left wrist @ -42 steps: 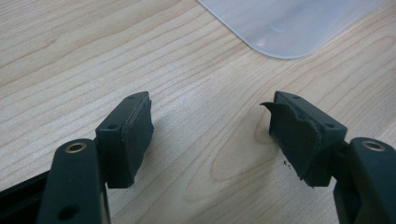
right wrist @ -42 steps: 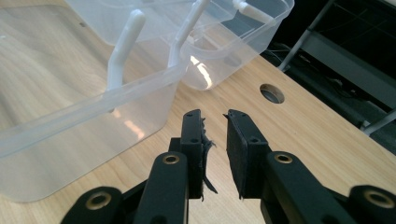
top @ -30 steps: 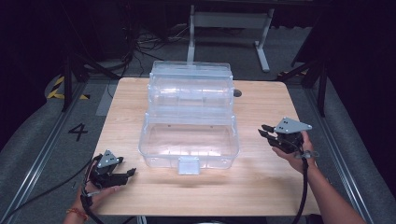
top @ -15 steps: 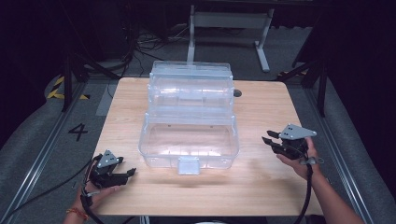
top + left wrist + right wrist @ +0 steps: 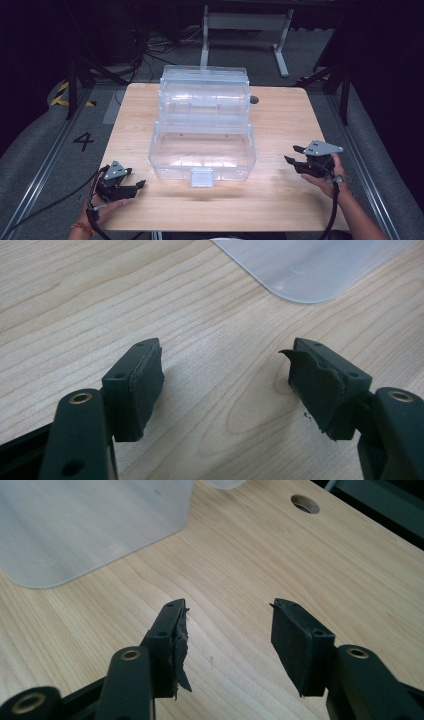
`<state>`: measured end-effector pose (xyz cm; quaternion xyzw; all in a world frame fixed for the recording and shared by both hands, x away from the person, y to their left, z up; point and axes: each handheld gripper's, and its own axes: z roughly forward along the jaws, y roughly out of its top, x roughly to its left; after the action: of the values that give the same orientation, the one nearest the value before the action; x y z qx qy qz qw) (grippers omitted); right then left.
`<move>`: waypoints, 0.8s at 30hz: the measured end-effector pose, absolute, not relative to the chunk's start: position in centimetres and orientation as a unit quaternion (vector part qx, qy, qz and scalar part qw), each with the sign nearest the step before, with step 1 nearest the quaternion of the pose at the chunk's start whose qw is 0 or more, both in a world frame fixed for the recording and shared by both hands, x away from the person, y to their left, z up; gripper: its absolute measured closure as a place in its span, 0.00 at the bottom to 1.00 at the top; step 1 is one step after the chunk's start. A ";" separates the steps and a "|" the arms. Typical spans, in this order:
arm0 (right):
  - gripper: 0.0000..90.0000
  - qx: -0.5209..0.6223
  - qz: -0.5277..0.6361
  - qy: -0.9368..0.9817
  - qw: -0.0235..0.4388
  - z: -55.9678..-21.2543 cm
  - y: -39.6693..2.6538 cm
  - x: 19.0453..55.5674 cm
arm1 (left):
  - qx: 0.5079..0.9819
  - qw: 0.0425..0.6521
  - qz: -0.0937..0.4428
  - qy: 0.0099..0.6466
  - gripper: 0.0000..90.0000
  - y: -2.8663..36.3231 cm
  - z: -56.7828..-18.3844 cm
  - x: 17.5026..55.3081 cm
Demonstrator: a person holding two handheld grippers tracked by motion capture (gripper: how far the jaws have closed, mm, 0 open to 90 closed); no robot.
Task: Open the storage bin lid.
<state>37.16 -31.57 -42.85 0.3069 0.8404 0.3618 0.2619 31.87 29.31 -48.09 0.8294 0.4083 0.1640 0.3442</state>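
Work stands at the approach step: I hold both grippers low on the wooden counter (image 5: 280,120), and the clear plastic box (image 5: 202,150) sits in the centre, its latch (image 5: 202,176) facing the near edge. My left gripper (image 5: 134,186) is spread and empty. My right gripper (image 5: 294,161) has just been opening, nothing between its jaws. Next, I judge, both must reach the smooth, rounded box.

The clear box (image 5: 202,125) blocks the table's (image 5: 280,125) middle, back edge to near the front; bare strips run along both side edges.
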 end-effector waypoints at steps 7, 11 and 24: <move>0.44 0.326 0.365 0.834 0.256 -43.8 -32.8 36.4 | 0.829 0.344 0.165 0.408 0.34 29.3 -48.1 31.9; 0.39 0.339 0.366 0.835 0.231 -44.1 -33.6 36.0 | 0.828 0.344 0.164 0.410 0.34 29.3 -48.1 31.9; 0.34 0.370 0.353 0.839 0.186 -46.2 -34.9 35.5 | 0.828 0.344 0.165 0.411 0.34 29.4 -48.1 31.9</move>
<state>35.47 -34.93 -46.25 0.3696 0.8393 0.3525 0.1863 31.90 29.36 -48.08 0.8279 0.4111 0.1645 0.3442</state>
